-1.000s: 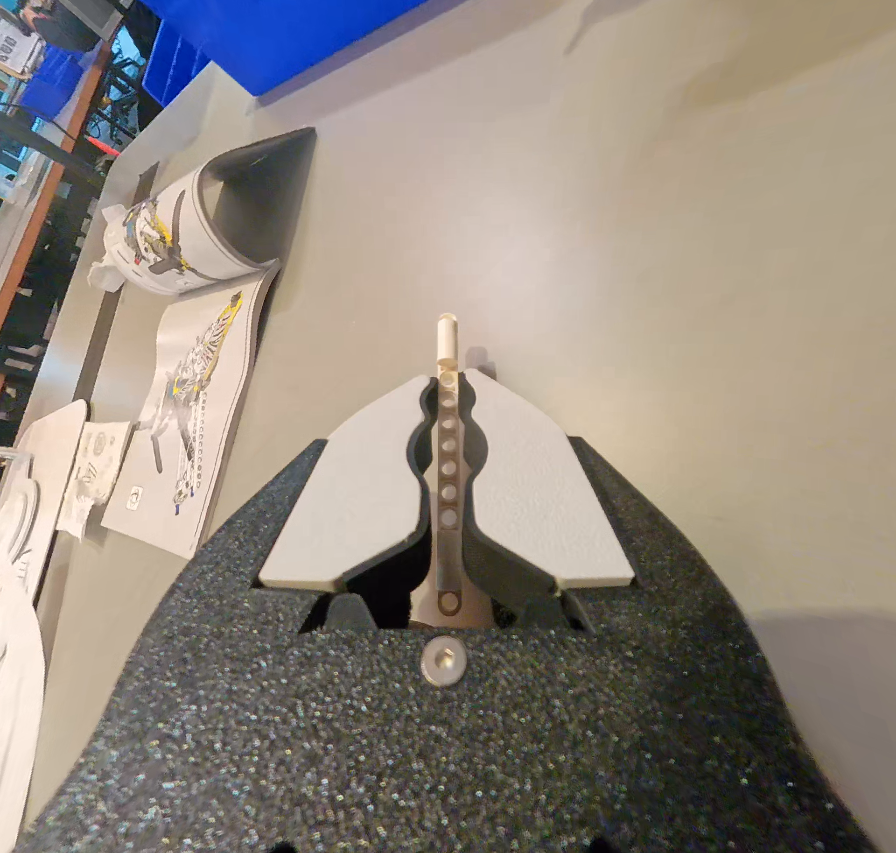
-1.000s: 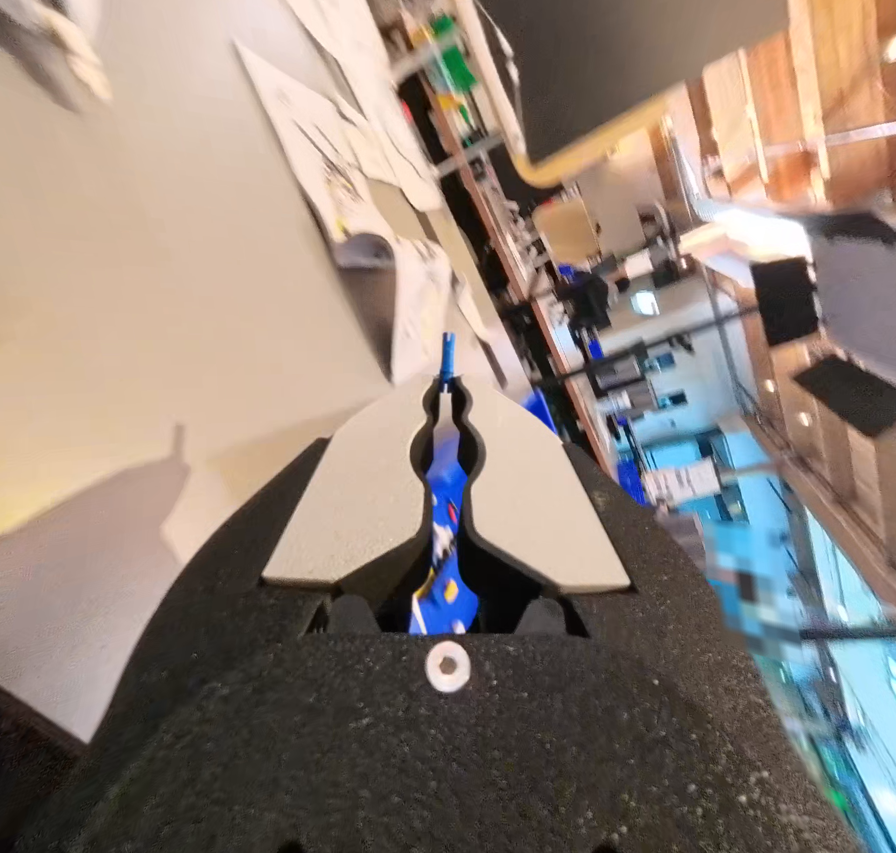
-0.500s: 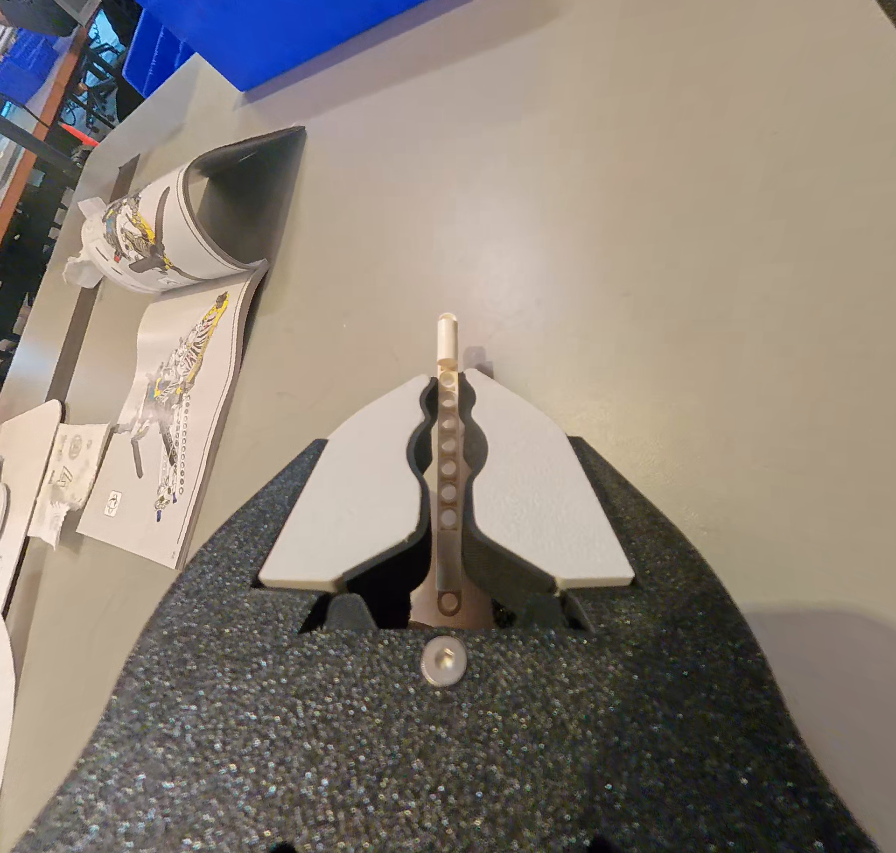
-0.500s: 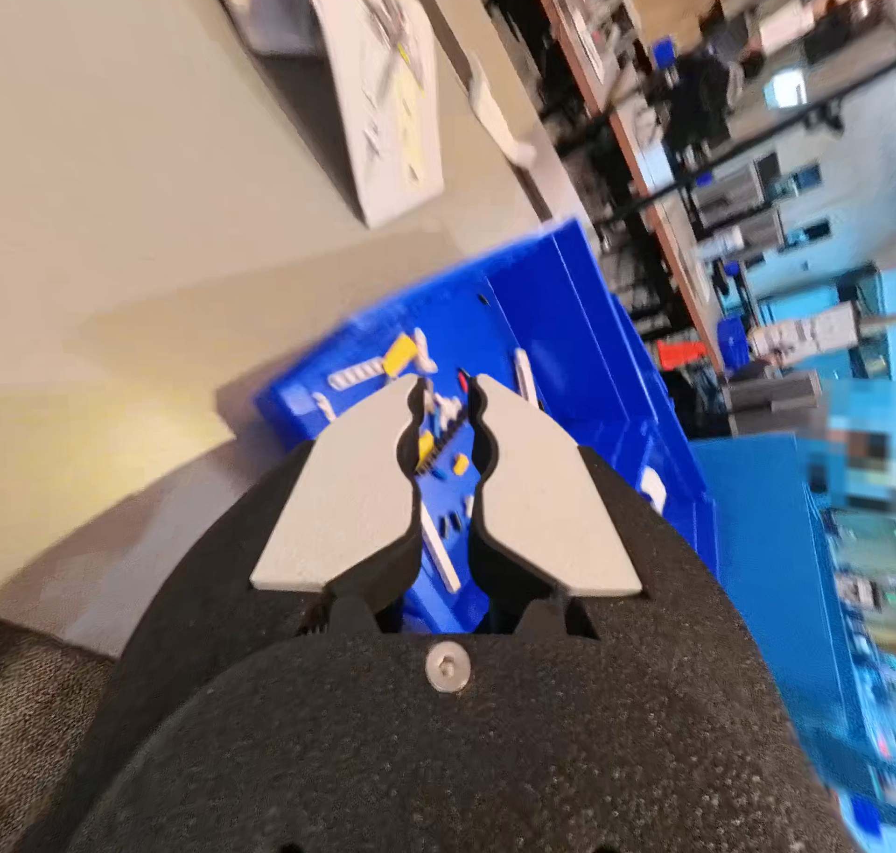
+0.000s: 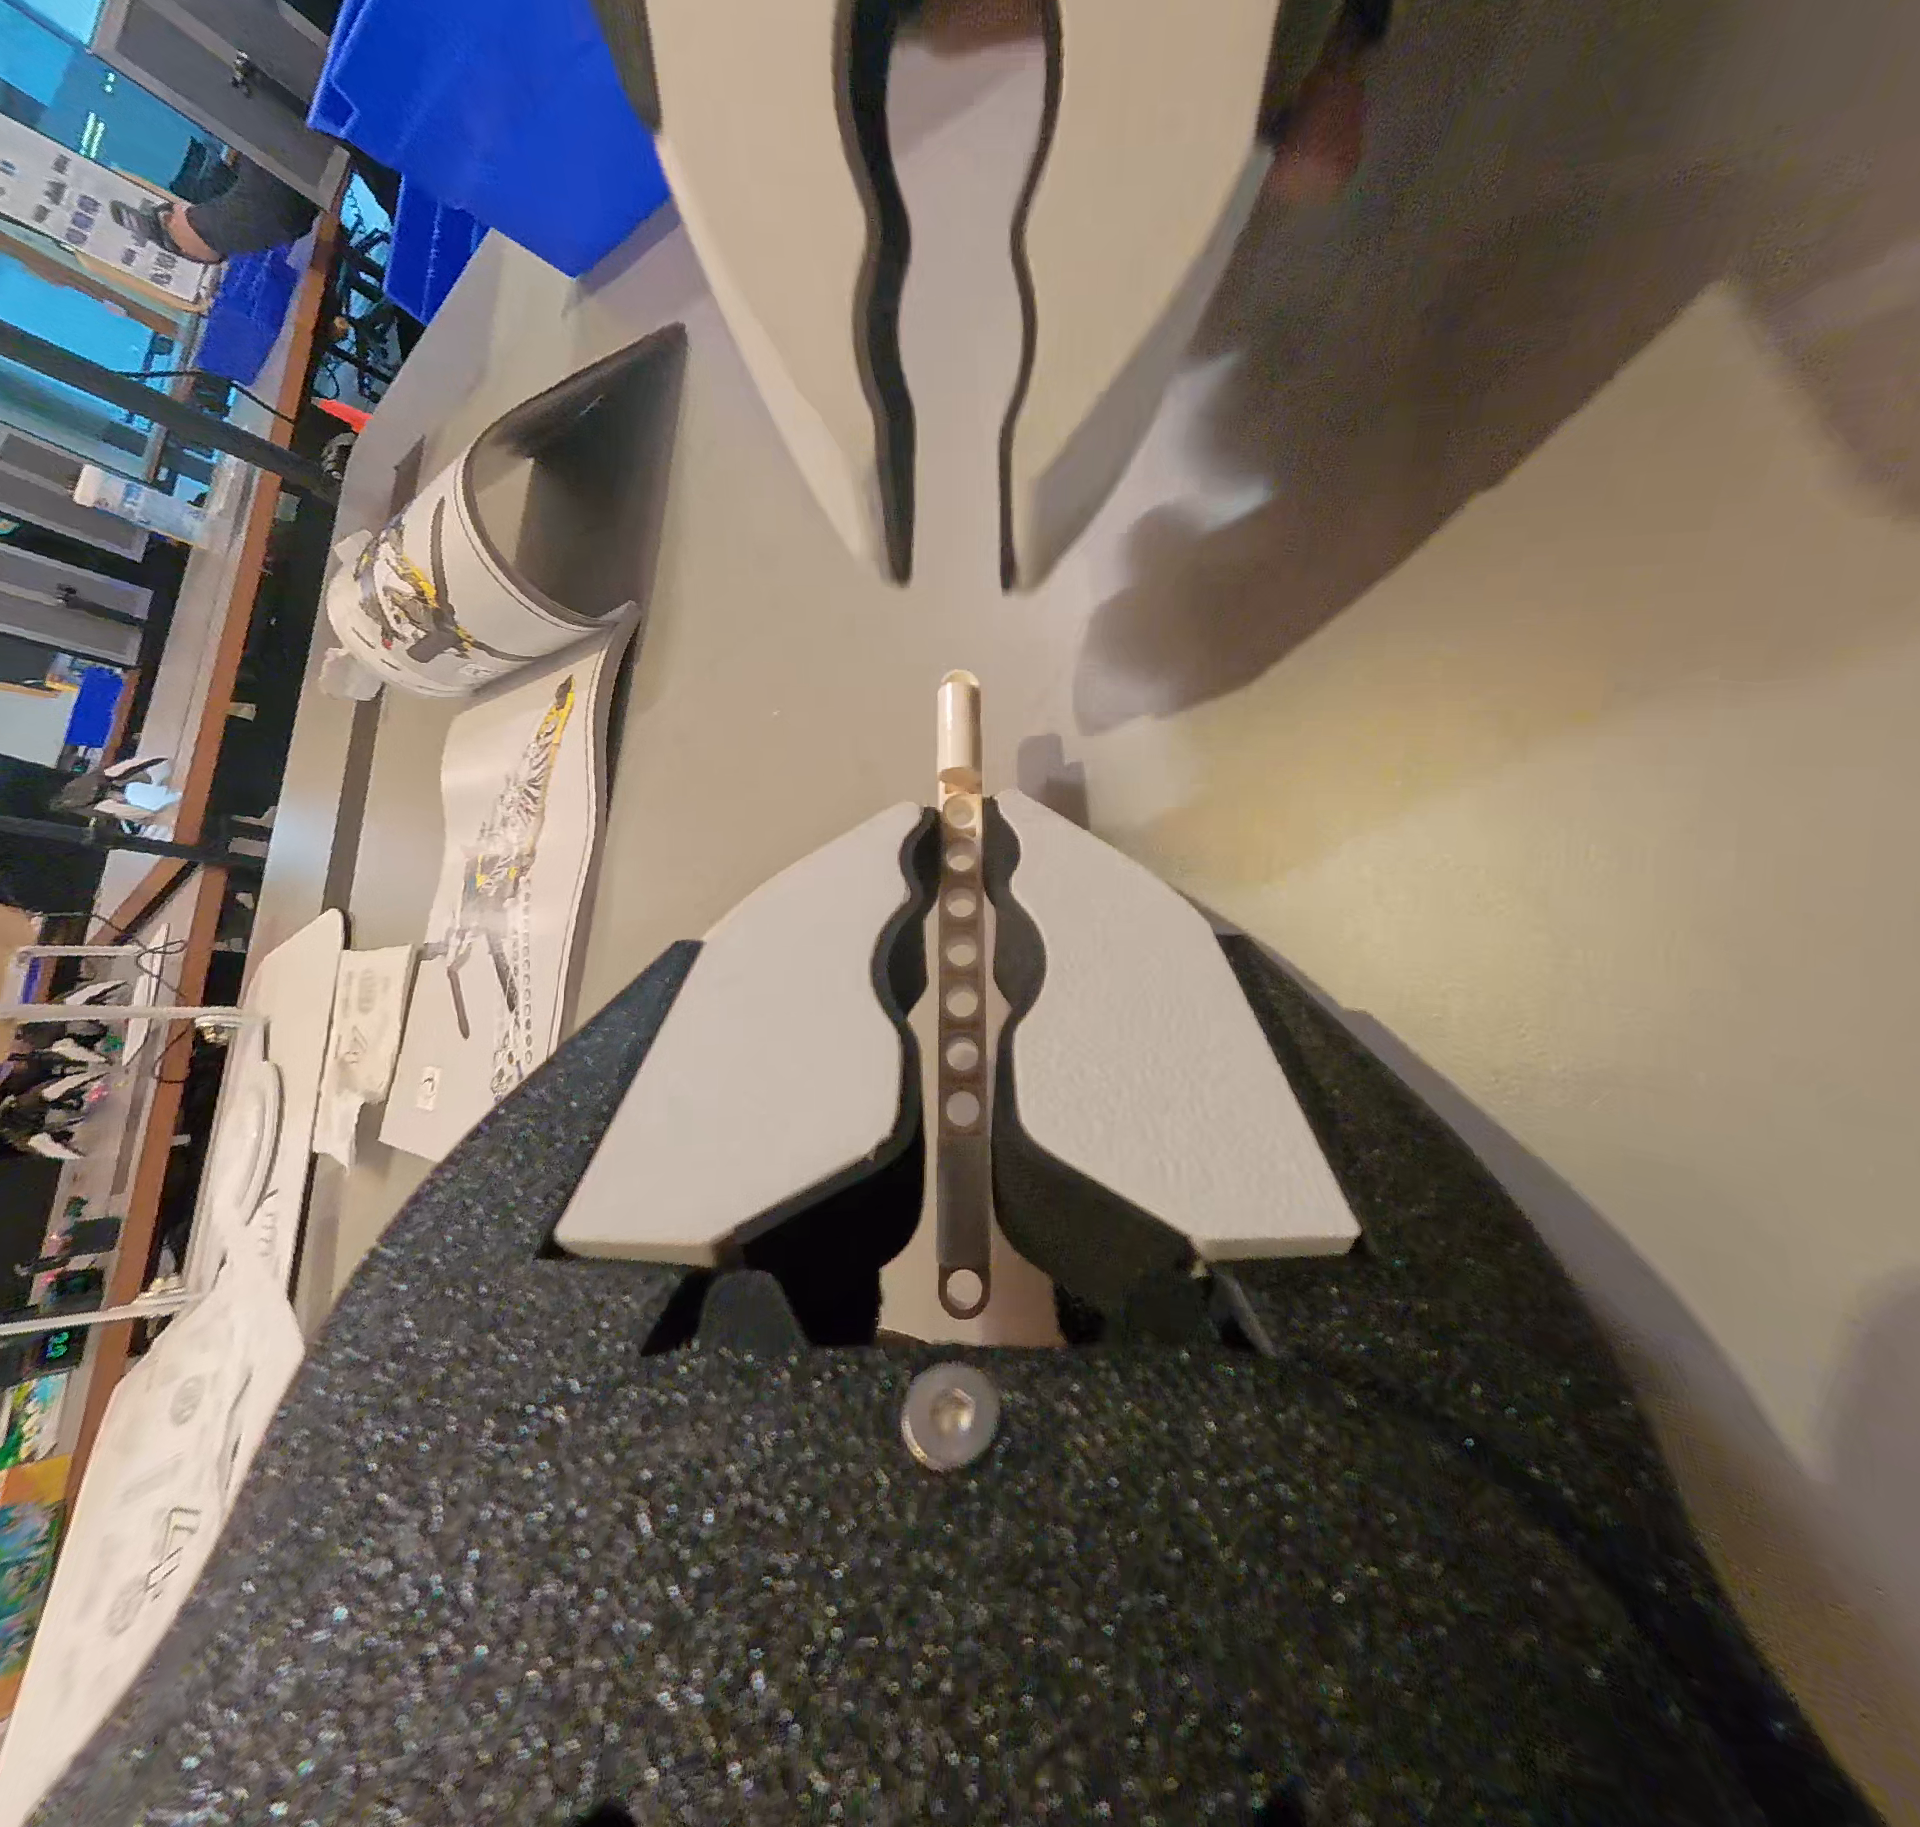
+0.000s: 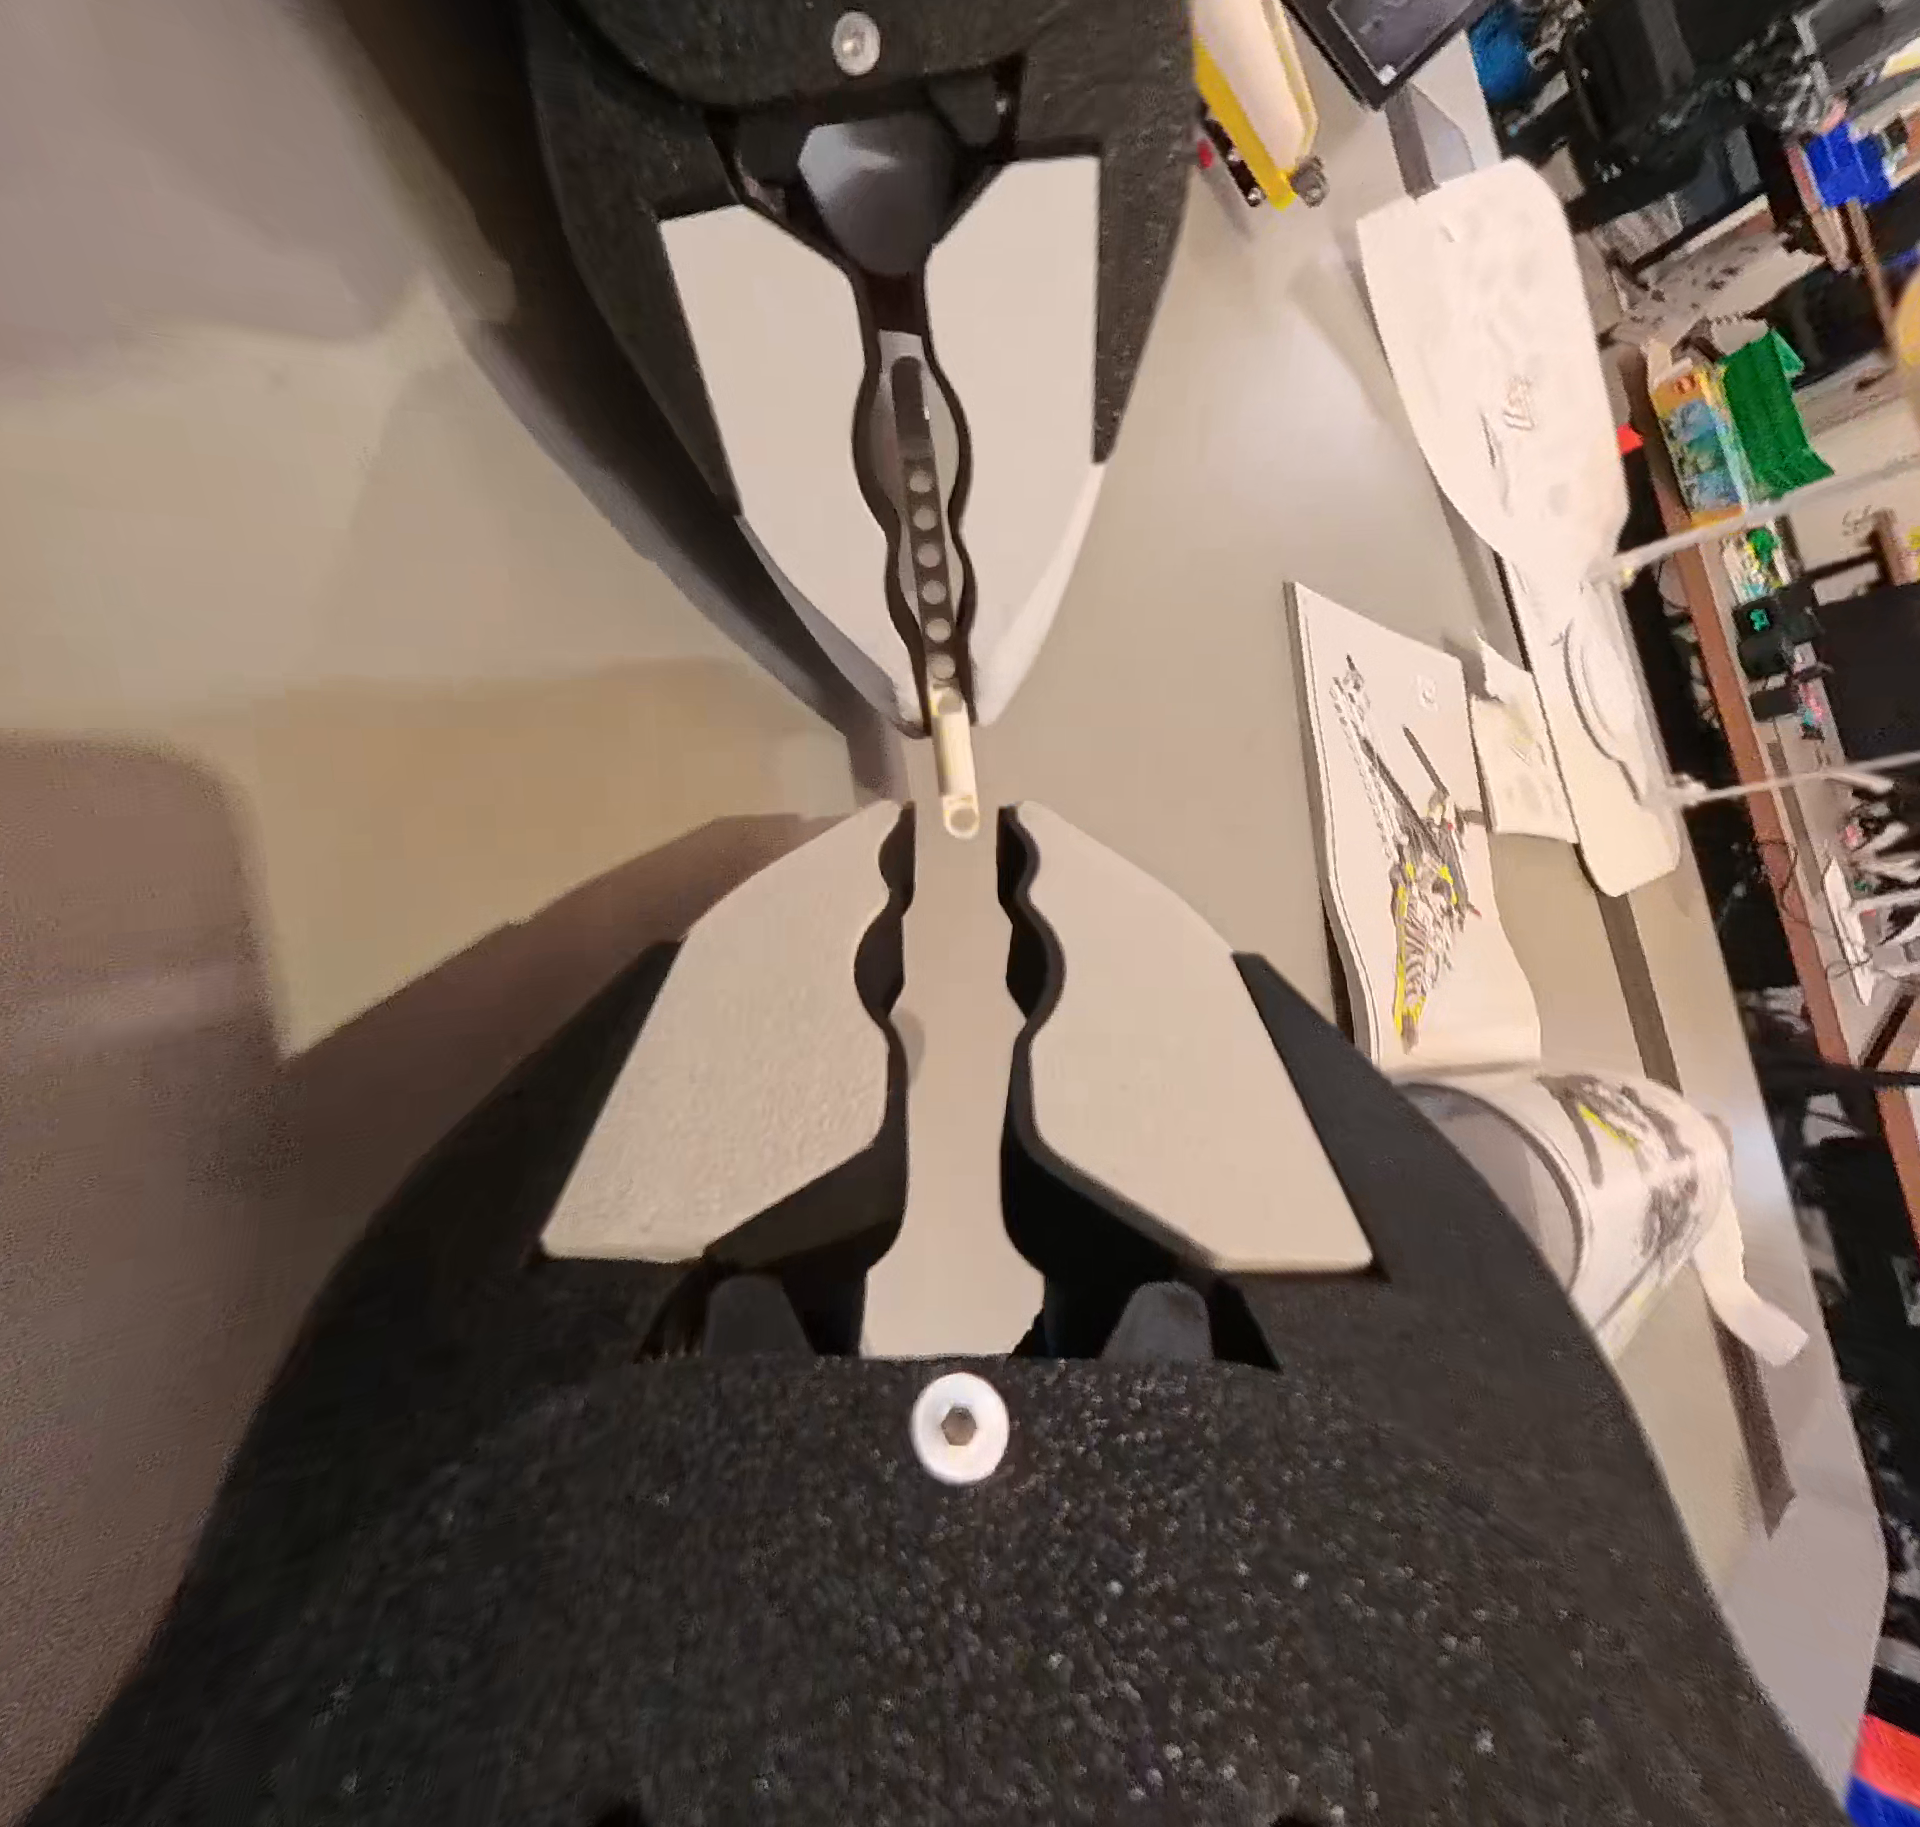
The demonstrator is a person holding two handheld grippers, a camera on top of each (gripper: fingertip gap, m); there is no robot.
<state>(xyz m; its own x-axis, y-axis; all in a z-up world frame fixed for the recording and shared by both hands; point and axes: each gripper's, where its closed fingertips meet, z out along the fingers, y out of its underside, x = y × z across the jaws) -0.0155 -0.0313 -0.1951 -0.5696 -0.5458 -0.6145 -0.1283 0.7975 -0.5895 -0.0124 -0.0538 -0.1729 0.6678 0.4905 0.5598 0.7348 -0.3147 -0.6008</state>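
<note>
Above the grey table [image 5: 1558, 946], the left gripper [image 5: 958, 809] clamps a white holed beam [image 5: 960, 946]; the right gripper [image 6: 958, 813] gapes, bare.

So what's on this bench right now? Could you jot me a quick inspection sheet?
Surface: plain grey table, mostly bare.
Job's things: pale holed beam with a pale pin at its end.
Clutter: open instruction booklet, paper bags, blue bins.
Tools: left tool clamped on the beam; right tool open, facing it, the pin tip between its fingertips, untouched.
Cables: nothing seen on the table.
Surroundings: crowded workshop shelves.
</note>
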